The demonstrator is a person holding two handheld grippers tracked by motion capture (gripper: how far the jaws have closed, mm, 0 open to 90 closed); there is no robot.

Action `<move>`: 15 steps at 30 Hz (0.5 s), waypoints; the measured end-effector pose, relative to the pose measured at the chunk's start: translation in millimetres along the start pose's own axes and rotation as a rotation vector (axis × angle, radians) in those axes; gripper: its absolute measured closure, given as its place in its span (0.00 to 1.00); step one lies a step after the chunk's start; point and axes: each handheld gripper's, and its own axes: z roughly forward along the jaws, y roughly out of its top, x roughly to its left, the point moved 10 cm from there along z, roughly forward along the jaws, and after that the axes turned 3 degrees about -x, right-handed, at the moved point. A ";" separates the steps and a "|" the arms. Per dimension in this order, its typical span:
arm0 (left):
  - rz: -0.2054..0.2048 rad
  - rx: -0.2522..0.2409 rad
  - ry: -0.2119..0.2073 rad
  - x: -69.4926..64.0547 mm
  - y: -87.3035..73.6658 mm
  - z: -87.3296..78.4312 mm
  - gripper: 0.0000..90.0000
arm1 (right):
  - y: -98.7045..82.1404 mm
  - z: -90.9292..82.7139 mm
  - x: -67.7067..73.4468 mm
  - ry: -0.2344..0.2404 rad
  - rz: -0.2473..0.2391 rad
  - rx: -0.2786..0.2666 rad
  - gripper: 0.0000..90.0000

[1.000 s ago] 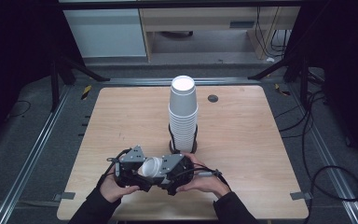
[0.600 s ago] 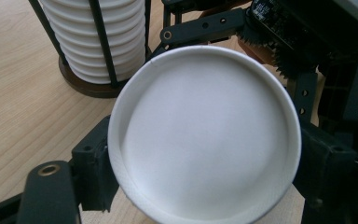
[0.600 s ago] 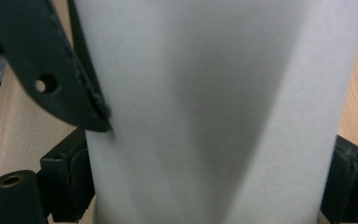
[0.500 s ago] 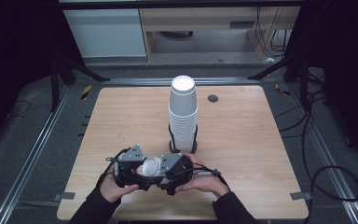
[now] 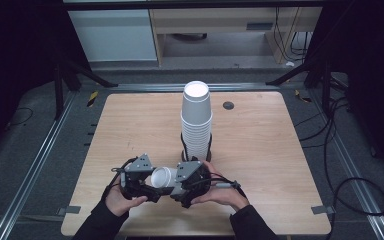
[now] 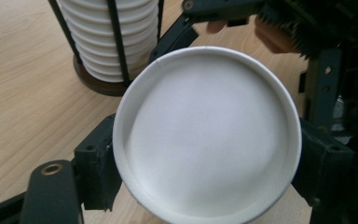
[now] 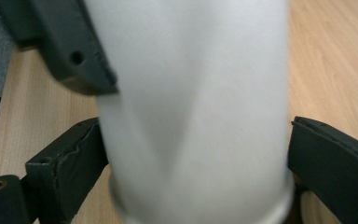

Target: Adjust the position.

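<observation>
The light wooden surface (image 5: 260, 150) carries a tall stack of white paper cups (image 5: 196, 120) standing in a dark holder (image 5: 196, 152) near its middle, with a small dark disc (image 5: 228, 105) toward its far edge.

Wooden table (image 5: 260, 150) on grey floor (image 5: 30, 135); pale cabinet (image 5: 115, 35), possibly desk, behind; dark surroundings.

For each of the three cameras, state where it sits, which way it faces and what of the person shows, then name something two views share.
High view: above the person's side, looking forward and down on the table; forearms, both hands, left gripper and right gripper show.
Left gripper view: rides the left gripper, facing the cup base; its jaws flank it.
Right gripper view: rides the right gripper, facing the cup wall; its jaws flank it.
Shared: high and left gripper views show the cup stack.
</observation>
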 end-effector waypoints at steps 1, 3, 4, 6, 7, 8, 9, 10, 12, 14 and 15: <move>0.000 0.000 0.000 0.0 0.0 0.0 0.24 | 0.7 -2.7 -1.4 -0.005 0.003 -0.006 0.06; -0.005 -0.004 0.009 3.7 -0.1 -2.0 0.24 | 1.6 -5.7 -2.7 -0.009 0.008 -0.013 0.06; -0.008 -0.006 0.014 5.7 -0.4 -3.1 0.24 | 2.6 -9.1 -4.4 -0.017 0.013 -0.022 0.06; -0.012 -0.009 0.029 11.8 -1.4 -5.6 0.24 | 4.8 -20.0 -9.5 -0.037 0.028 -0.044 0.06; -0.012 -0.009 0.029 11.8 -1.4 -5.6 0.24 | 4.8 -20.0 -9.5 -0.037 0.028 -0.044 0.06; -0.016 -0.012 0.035 13.9 -1.5 -6.4 0.24 | 4.9 -23.9 -11.2 -0.044 0.036 -0.052 0.06; -0.018 -0.015 0.041 15.9 -1.6 -7.4 0.24 | 3.1 -32.1 -14.4 -0.054 0.049 -0.062 0.06; -0.023 -0.022 0.042 17.5 -1.3 -8.5 0.24 | 3.1 -32.1 -14.4 -0.054 0.049 -0.062 0.06; -0.032 -0.037 0.045 20.6 -0.2 -10.8 0.24 | -0.1 -39.9 -17.9 -0.069 0.074 -0.075 0.06; -0.041 -0.057 0.045 22.2 1.4 -12.8 0.24 | -4.5 -46.9 -21.0 -0.079 0.099 -0.084 0.06; -0.038 -0.058 0.045 23.0 1.6 -13.4 0.24 | -7.0 -50.0 -22.5 -0.086 0.110 -0.090 0.06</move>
